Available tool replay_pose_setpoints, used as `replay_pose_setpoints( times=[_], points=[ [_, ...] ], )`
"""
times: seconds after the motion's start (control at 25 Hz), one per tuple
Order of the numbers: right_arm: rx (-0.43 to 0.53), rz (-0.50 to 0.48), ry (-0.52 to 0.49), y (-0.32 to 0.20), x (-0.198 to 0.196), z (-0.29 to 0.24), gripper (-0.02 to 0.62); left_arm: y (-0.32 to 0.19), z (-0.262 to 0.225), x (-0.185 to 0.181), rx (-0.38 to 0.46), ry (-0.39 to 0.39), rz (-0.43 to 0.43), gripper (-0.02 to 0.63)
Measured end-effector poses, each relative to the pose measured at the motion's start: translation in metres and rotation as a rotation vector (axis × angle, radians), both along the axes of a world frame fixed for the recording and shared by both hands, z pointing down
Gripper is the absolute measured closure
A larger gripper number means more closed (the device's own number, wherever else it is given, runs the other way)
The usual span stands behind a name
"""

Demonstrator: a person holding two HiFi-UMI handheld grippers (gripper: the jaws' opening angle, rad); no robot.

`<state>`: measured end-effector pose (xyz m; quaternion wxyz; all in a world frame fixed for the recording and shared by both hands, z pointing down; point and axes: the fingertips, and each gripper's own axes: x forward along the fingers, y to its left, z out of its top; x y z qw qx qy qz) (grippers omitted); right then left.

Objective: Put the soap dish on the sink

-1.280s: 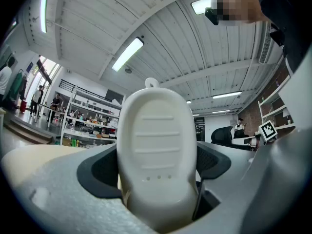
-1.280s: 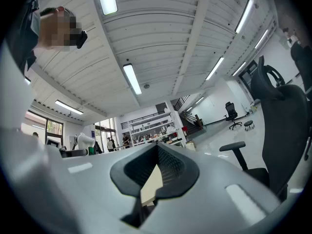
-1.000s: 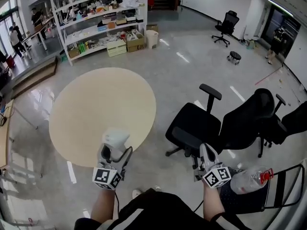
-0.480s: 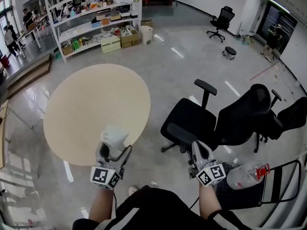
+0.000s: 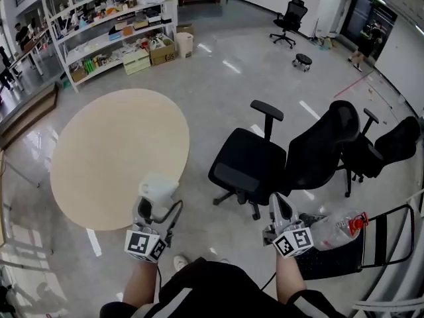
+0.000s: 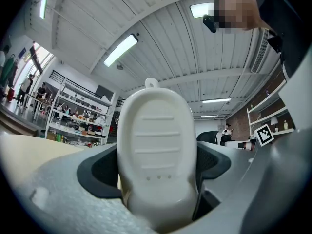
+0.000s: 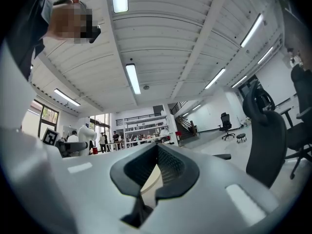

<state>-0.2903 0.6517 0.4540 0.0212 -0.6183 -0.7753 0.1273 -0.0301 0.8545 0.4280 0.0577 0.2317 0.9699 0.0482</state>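
Left gripper view: my left gripper [image 6: 156, 172] grasps the soap dish [image 6: 156, 130], frame centre.
Right gripper view: my right gripper [image 7: 156, 164] clenched, empty.

Soap dish [image 6: 156, 155] of smooth, matt white plastic with moulded ribs. To the left, a round table [image 5: 112, 151] with a pale, matt wood-look top. Grey floor [image 5: 218, 85], polished and glossy. Office chair [image 5: 248, 167] in black cloth. Near right, a clear plastic bottle [image 5: 334, 230].

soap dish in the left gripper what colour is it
The soap dish is plain white, clearest in the left gripper view.
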Motion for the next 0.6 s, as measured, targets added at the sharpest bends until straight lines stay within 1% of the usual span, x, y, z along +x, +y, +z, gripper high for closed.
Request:
replay_pose_setpoints(
  times=[0.28, 0.52, 0.6],
  points=[
    [-0.007, 0.104, -0.021, -0.057, -0.031, 0.001, 0.591, -0.034, -0.001, -0.043, 0.0, -0.015, 0.079, 0.161],
    [-0.055, 0.181, -0.002, -0.106, -0.059, 0.0, 0.591, -0.072, -0.008, -0.1, -0.051, 0.004, 0.18, 0.161],
    [-0.054, 0.208, 0.001, -0.127, -0.067, 0.002, 0.591, -0.085, -0.007, -0.12, -0.048, -0.01, 0.208, 0.162]
  ],
)
